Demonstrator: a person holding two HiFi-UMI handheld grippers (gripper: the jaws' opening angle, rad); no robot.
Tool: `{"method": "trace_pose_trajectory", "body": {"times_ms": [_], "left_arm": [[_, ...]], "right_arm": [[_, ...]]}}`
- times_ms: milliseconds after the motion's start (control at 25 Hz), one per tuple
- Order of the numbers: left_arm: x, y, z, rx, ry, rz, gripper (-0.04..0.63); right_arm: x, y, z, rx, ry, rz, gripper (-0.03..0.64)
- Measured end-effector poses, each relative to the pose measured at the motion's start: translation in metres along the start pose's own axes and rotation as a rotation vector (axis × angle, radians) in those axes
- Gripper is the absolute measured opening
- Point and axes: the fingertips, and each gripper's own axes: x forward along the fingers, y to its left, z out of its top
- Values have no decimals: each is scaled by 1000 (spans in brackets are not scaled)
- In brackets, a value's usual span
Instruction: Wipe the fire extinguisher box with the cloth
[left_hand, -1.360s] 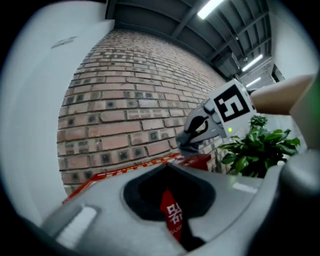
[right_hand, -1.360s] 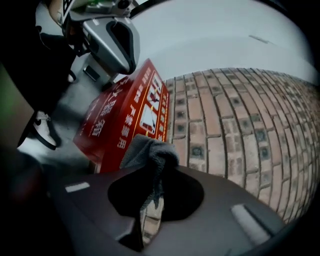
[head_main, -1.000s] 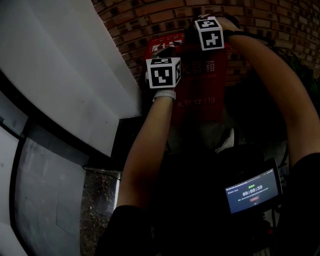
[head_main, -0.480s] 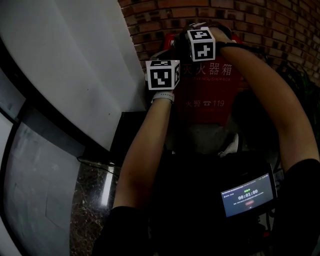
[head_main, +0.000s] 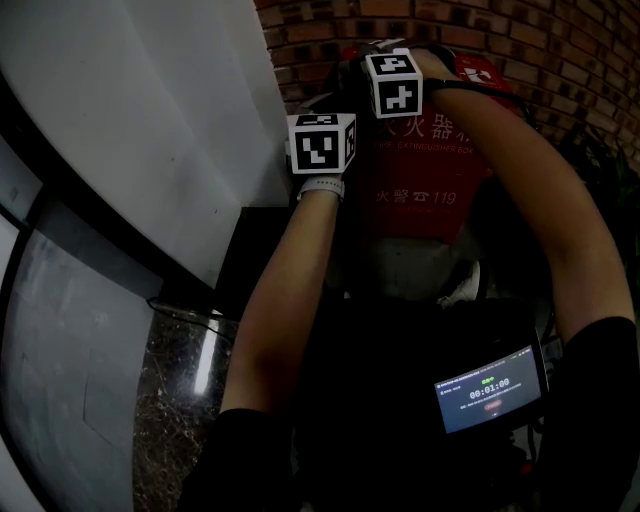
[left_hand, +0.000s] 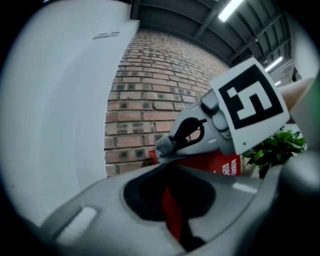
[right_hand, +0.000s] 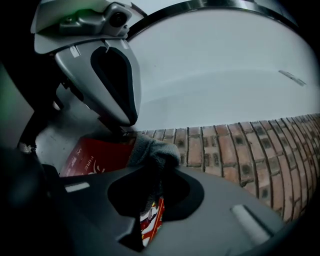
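Observation:
The red fire extinguisher box (head_main: 415, 195) stands against a brick wall, with white lettering on its front. Both grippers are up at its top left corner. My right gripper (right_hand: 152, 200) is shut on a grey cloth (right_hand: 152, 150), which lies bunched on the box's top edge (right_hand: 95, 155). In the left gripper view the same cloth (left_hand: 164, 146) shows at the right gripper's tips, above the red box (left_hand: 220, 165). My left gripper (left_hand: 172, 200) sits just left of it, jaws together with only a narrow slit and nothing held.
A white curved wall (head_main: 130, 130) rises right beside the box's left side. The brick wall (head_main: 560, 40) is behind. A green plant (left_hand: 272, 150) stands to the right. A small lit screen (head_main: 487, 388) hangs at my chest above dark stone floor (head_main: 180, 400).
The right gripper with the cloth has slid left along the box top, closing on the left gripper. The left gripper has stayed at the top left corner.

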Motion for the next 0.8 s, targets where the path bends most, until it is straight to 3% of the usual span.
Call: {"method": "trace_pose_trajectory", "body": {"times_ms": [360, 800], "left_arm": [[1, -10, 6, 6, -9, -8, 3], [16, -61, 28, 35, -19, -55, 3]], "right_arm": [[-8, 5, -12, 9, 15, 16, 29], [-33, 19, -46, -2, 44, 30, 29]]}}
